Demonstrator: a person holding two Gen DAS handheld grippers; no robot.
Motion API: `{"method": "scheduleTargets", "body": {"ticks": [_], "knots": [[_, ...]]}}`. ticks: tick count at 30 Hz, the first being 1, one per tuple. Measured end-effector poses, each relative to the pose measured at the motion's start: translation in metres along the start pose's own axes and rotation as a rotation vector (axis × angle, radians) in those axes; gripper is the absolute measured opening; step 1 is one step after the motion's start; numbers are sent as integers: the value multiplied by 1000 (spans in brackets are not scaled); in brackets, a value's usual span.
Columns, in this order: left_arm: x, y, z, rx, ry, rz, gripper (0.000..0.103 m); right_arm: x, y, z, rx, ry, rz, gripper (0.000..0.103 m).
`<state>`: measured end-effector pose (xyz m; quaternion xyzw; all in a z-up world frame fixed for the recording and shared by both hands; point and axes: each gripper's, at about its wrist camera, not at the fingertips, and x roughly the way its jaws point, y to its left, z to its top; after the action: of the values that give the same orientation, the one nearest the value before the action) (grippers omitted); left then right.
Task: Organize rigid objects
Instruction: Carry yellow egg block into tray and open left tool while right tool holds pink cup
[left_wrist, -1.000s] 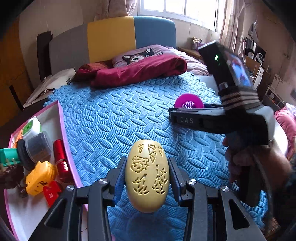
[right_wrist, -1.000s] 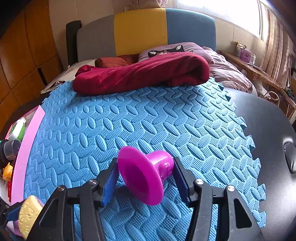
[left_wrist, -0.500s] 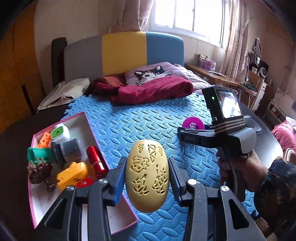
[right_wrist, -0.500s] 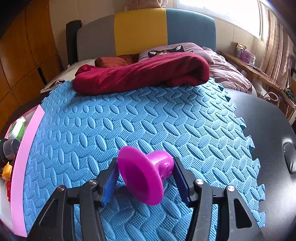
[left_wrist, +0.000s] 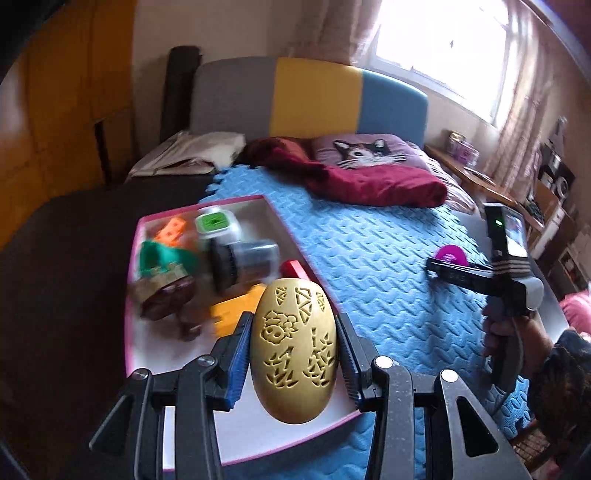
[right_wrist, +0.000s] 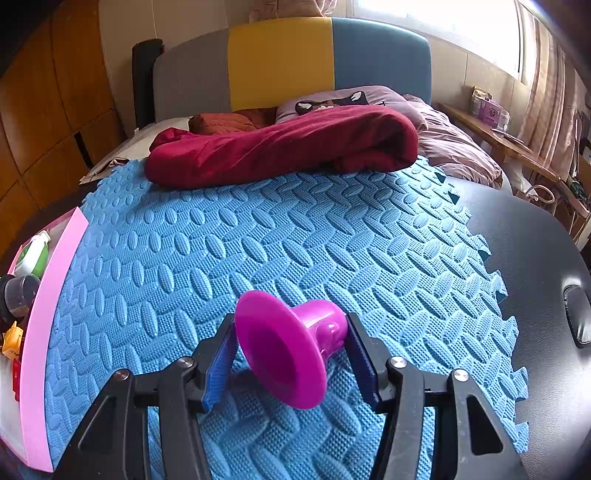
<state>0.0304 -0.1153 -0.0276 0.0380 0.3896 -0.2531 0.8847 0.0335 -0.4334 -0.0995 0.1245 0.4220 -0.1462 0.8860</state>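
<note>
My left gripper (left_wrist: 293, 350) is shut on a yellow egg-shaped object with cut-out patterns (left_wrist: 293, 350) and holds it above the near end of the pink-rimmed tray (left_wrist: 207, 206). The tray holds several small items, among them a green-topped white cube (left_wrist: 214, 225), a grey jar (left_wrist: 255, 258) and an orange block (left_wrist: 171, 230). My right gripper (right_wrist: 290, 349) is shut on a magenta flared cup-shaped object (right_wrist: 291, 347) just above the blue foam mat (right_wrist: 258, 240). The right gripper also shows in the left wrist view (left_wrist: 448, 264), to the right of the tray.
A dark red blanket (right_wrist: 280, 147) and a cat-print pillow (left_wrist: 365, 151) lie at the mat's far end before the grey, yellow and blue headboard (right_wrist: 291, 59). The pink tray edge (right_wrist: 44, 321) sits at the mat's left. A black tabletop (right_wrist: 535, 240) borders the mat on the right.
My left gripper has moved left and up with the yellow egg, from over the mat to over the tray. My right gripper has stayed in place with the magenta object.
</note>
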Motion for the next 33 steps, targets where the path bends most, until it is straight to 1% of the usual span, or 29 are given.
{"method": "scheduleTargets", "body": {"ticks": [3, 5, 9, 11, 15, 17, 20, 24, 26, 33], "knots": [[0, 34, -8, -67, 18, 35, 44, 0, 0, 0, 0, 0, 0, 58], [2, 50, -13, -106, 36, 43, 44, 0, 0, 0, -1, 0, 0, 58], [11, 70, -21, -156, 65, 60, 44, 0, 0, 0, -2, 0, -1, 58], [16, 73, -22, -171, 76, 59, 44, 0, -1, 0, -2, 0, -1, 58], [30, 74, -20, -157, 87, 84, 44, 0, 0, 0, -4, 0, -2, 58], [39, 74, -20, -146, 97, 110, 44, 0, 0, 0, -5, 0, -2, 58], [47, 77, -21, -149, 112, 120, 44, 0, 0, 0, -5, 0, -2, 58], [45, 76, -23, -137, 107, 128, 45, 0, 0, 0, -5, 0, -3, 58], [40, 75, -22, -133, 92, 134, 49, 0, 0, 0, -5, 0, -3, 58], [17, 73, -17, -116, 32, 151, 52, 0, 0, 0, -7, 0, -4, 58]]}}
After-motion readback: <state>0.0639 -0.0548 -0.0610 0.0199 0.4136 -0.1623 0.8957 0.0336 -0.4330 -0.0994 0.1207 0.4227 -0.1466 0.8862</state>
